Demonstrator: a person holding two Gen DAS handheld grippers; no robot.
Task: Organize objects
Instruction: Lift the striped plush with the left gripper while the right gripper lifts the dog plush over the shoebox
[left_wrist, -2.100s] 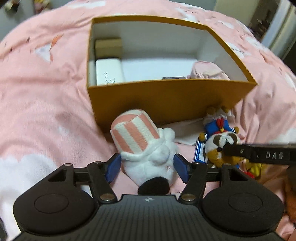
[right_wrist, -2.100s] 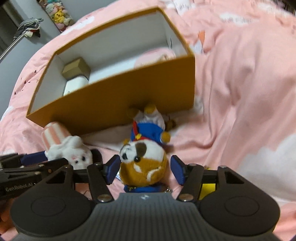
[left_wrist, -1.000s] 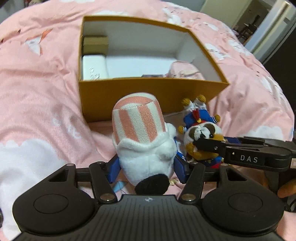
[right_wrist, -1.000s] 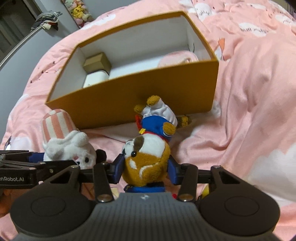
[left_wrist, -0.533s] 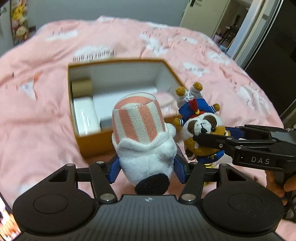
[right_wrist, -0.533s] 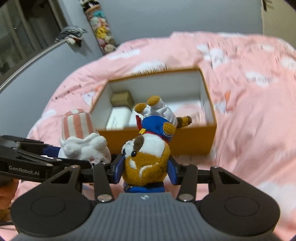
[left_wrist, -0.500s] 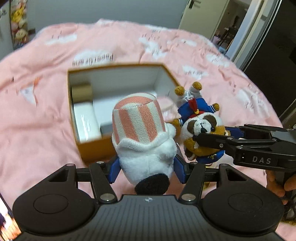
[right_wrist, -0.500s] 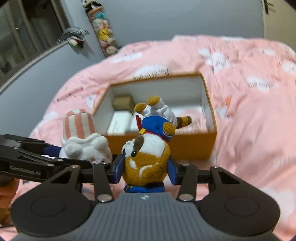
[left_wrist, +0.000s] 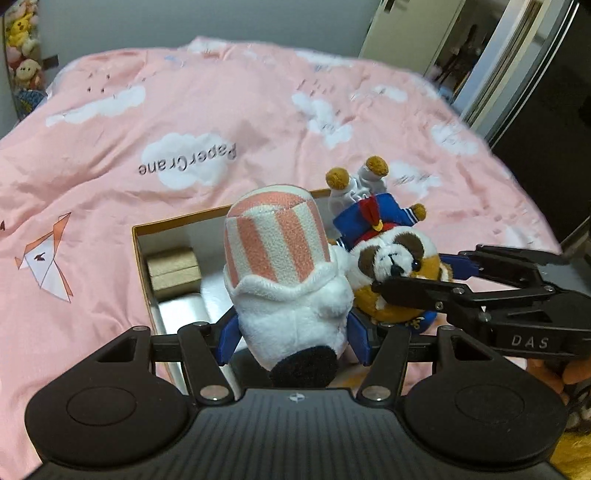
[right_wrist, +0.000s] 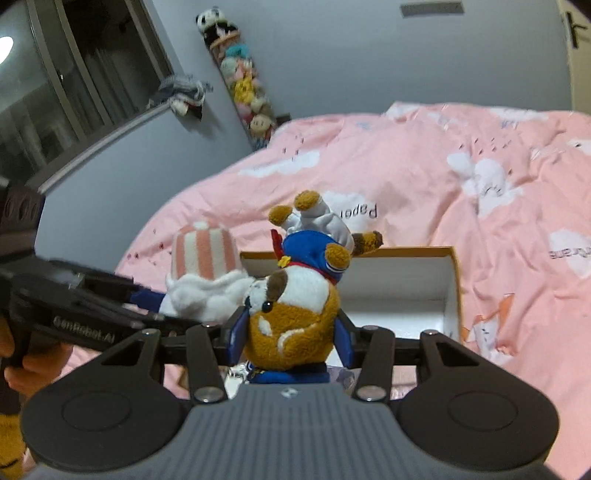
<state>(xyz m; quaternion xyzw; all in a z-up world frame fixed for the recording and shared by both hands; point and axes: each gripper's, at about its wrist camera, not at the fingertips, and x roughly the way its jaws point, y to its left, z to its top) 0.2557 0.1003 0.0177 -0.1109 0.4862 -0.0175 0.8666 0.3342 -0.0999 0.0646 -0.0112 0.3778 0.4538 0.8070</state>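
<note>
My left gripper (left_wrist: 293, 334) is shut on a white plush with a pink-and-white striped hat (left_wrist: 284, 273), held upside down above the orange box (left_wrist: 137, 243). My right gripper (right_wrist: 290, 338) is shut on a brown-and-white plush dog in a blue sailor suit (right_wrist: 295, 299), also head down, over the box's (right_wrist: 452, 280) white inside. The two toys hang side by side and touch. From the left wrist view the dog (left_wrist: 391, 266) and the right gripper (left_wrist: 417, 280) show at the right. The striped plush (right_wrist: 205, 273) shows at the left in the right wrist view.
Inside the box lie a small brown carton (left_wrist: 173, 271) and a white packet (left_wrist: 181, 314). The box sits on a pink bedspread (left_wrist: 221, 122) with white clouds. A hanging column of plush toys (right_wrist: 243, 85) is on the grey wall. A doorway (left_wrist: 454, 48) is at far right.
Both grippers have risen with their toys and moved forward over the box. The box now sits lower and nearer in both views, and more of the room shows behind.
</note>
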